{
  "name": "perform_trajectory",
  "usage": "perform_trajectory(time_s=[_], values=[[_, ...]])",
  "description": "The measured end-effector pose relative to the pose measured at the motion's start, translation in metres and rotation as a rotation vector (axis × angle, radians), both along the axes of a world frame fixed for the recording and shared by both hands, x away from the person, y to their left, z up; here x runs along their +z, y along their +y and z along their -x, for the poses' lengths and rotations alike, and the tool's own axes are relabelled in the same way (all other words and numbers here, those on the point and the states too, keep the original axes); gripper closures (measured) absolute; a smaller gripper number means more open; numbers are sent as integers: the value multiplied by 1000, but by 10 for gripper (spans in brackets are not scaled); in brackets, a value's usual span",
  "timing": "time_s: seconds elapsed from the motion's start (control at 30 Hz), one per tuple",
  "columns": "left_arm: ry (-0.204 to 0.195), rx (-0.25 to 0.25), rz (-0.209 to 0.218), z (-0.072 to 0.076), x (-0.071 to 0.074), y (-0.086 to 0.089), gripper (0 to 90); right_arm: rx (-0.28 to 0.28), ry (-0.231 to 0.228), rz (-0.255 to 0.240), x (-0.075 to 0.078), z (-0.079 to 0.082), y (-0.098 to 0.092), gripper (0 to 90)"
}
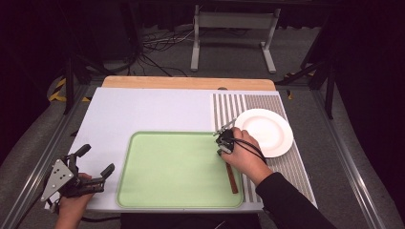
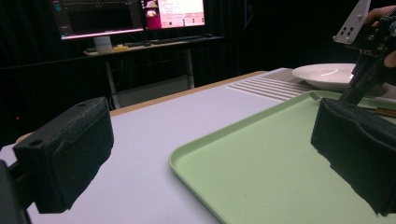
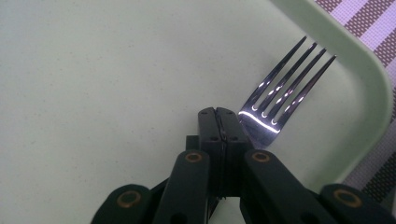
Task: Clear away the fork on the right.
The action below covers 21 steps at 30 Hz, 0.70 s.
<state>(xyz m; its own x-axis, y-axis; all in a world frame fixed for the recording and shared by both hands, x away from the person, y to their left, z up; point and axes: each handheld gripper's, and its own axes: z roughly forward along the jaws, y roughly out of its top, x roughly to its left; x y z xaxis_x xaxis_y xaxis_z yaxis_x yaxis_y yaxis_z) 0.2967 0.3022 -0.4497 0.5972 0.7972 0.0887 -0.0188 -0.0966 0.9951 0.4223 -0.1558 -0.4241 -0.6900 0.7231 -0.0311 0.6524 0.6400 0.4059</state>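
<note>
A: What is the right gripper doing over the tray?

B: It is hovering at the far right corner of the green tray, and its jaws are pressed together. In the right gripper view they are meeting flush, with the fork lying just beside their tips. Whether anything is being pinched between them cannot be told.

A: How is the fork looking?

B: It is shining, a metal head with four slim tines that are catching the light. In the high view a brown handle is running back along the tray's right edge toward the person, and the hand is covering the stretch between head and handle. The tines are pointing toward the tray's rounded corner.

A: And what is sitting around it?

B: A white plate is resting just to the right on the striped placemat, well clear of the tray. The tray's raised rim is standing between the fork and the plate. The pale table top is stretching away to the left.

A: Is the left gripper busy?

B: No, it is waiting near the tray's near left corner with its jaws spread wide and nothing between them. Its black pads are framing the tray in the left gripper view.
</note>
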Motion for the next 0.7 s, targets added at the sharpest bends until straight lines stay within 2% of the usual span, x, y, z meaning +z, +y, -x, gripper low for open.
perform_trajectory(time_s=[0.7], values=[[1, 1, 1, 0, 0, 0, 0, -41, -2, 30, 2, -2, -16, 900]])
